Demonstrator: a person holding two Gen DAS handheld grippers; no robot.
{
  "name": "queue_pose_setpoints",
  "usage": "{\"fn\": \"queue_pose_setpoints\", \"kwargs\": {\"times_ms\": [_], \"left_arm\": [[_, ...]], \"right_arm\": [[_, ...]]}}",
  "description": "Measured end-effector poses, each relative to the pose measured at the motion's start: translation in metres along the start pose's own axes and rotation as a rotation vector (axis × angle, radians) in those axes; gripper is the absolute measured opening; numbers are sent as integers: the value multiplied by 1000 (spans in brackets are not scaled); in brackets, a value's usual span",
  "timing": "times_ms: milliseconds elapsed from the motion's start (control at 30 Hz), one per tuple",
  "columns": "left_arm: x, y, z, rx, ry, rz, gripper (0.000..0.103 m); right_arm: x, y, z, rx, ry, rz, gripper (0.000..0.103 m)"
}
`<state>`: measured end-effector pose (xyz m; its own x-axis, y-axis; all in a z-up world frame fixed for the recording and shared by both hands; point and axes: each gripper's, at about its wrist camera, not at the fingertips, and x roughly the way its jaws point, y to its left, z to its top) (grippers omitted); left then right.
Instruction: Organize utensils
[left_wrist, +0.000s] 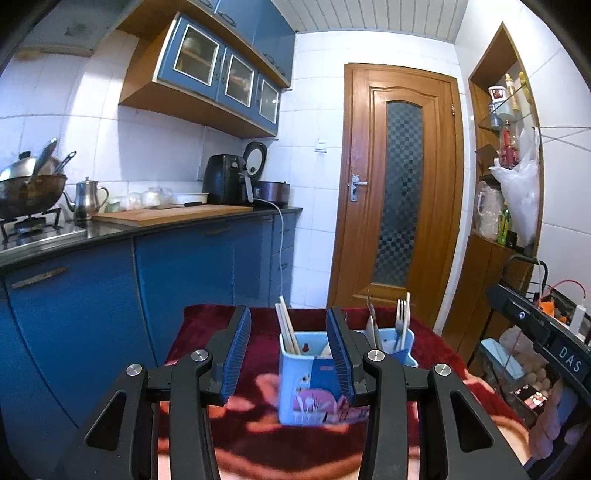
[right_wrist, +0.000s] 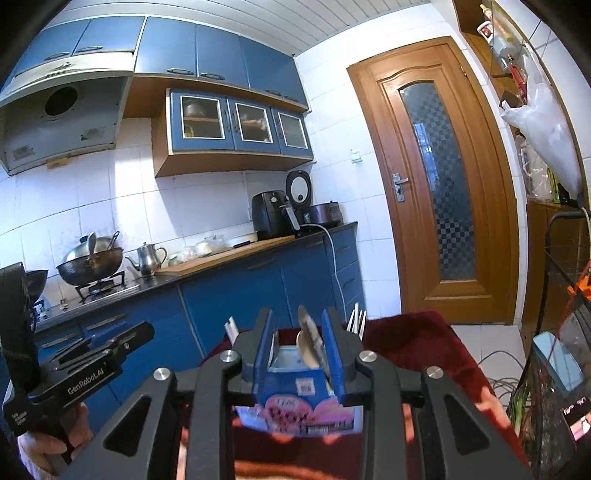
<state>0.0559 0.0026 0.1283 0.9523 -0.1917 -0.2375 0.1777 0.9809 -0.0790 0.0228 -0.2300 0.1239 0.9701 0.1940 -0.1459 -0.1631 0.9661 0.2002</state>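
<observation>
While hovering short of the table, hanging with blue ribbed pads spread and pinching nothing: left gripper (left_wrist: 287, 310), aiming slightly downward at the holder.

Lying beneath, covering the table: dark red plush cloth with pale floral pattern (left_wrist: 207, 332).

Standing on that cloth, near its far edge and ahead of both tools: light blue rectangular plastic utensil holder with pink printed front (left_wrist: 306, 380), long axis running left to right across both views, open top facing up.

Standing in the holder's left end: pale wooden chopsticks (left_wrist: 286, 328), long axis near vertical, leaning a little to the left, upper ends pointing at the ceiling.

Standing toward the middle: pale round-bowled spoon (right_wrist: 306, 347), bowl up, beside a grey metal handle; exact compartment not telling from here.

Standing in the right end: white plastic forks (left_wrist: 400, 321), tines up, long axis upright, with grey metal handles just beside them.

Framing the holder's top in its own view, pads partly parted and apparently pressing on nothing, spoon showing in the gap with daylight on both sides: right gripper (right_wrist: 297, 314).

Step in hand, as judged: pausing between placements, sorting looking well advanced, no loose utensil showing on the cloth.

Next move, as judged: calling for finding any utensil lying out of view, gripping it by the handle, turning it upright and lowering it into the matching compartment without knocking the leaning chopsticks.
</observation>
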Motion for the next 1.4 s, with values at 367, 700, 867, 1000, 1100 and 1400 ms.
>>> {"fn": "queue_pose_setpoints", "kwargs": {"times_ms": [367, 700, 867, 1000, 1100, 1400], "left_arm": [[-38, -6, -47, 0, 44, 9, 59], [-39, -5, -99, 17, 77, 80, 69], [-33, -2, -116, 2, 92, 94, 70], [-29, -4, -126, 2, 84, 119, 70], [-29, -4, -130, -1, 70, 131, 70], [-27, -1, -136, -23, 76, 156, 70]], "right_arm": [[-38, 4, -42, -23, 48, -15, 49], [-41, -5, -89, -17, 127, -68, 70], [-42, -6, -113, -47, 131, -90, 79], [-43, -7, -124, -74, 106, -110, 84], [-44, -10, -128, -74, 87, -126, 86], [-42, -16, -131, -47, 90, -141, 86]]}}
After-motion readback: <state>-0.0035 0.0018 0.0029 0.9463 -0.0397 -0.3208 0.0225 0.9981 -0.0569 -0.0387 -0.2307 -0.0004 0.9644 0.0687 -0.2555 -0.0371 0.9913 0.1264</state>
